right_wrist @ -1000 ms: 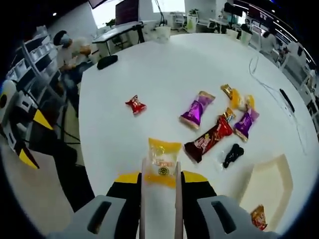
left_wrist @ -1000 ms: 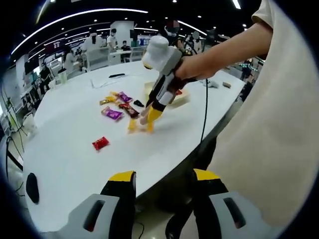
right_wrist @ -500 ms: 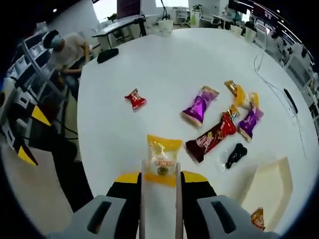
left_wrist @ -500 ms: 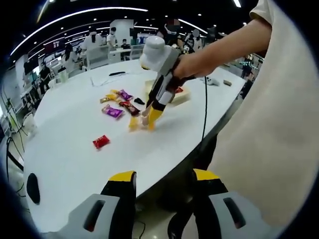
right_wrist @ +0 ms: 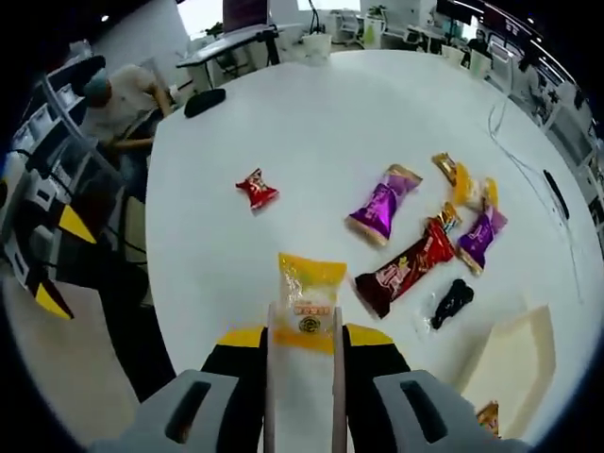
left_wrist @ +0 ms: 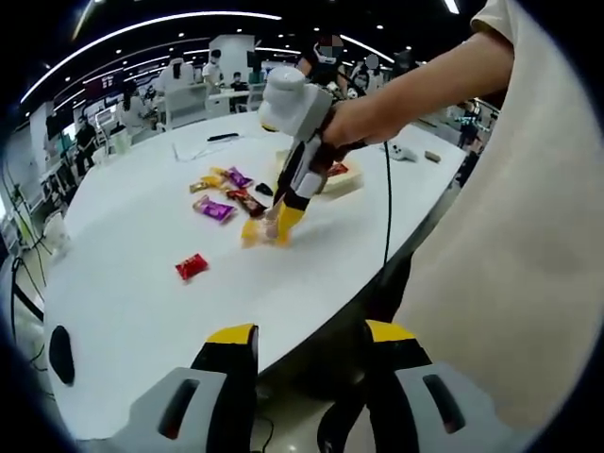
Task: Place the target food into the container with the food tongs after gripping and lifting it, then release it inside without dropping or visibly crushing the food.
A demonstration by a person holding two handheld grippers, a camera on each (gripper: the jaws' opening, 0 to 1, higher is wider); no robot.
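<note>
Right tool [right_wrist: 302, 342] around yellow packet [right_wrist: 309, 300]; left tool [left_wrist: 300, 363] off table.

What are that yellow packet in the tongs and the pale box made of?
The yellow packet looks like thin glossy plastic film: it shines and is partly see-through. The pale box seems matte card or thin wood; too blurred to tell which.

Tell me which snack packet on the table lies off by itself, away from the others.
The small red packet. It lies alone on the table, while the purple, dark red and orange packets cluster together and the yellow packet is in the right claw's tongs.
</note>
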